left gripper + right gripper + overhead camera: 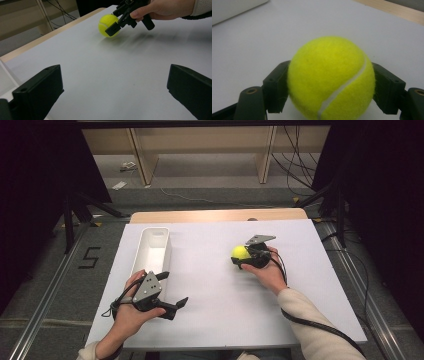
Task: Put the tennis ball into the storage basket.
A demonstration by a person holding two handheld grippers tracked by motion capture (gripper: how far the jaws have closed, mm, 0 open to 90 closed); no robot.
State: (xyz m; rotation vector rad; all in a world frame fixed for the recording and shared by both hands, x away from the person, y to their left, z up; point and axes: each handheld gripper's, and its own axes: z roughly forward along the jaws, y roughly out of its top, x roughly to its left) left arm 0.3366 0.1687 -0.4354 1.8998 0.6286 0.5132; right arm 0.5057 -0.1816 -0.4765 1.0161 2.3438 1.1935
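Ball held on the table

The ball (239, 252) is clamped by the right gripper (245, 254); at eight o'clock from it, the left gripper (174, 291) is held wide open, empty.

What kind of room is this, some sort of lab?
Probably a recording lab: a white table between black curtains, loose cables on the floor, and cabled hand-held grippers, the right hand-held gripper around a tennis ball.
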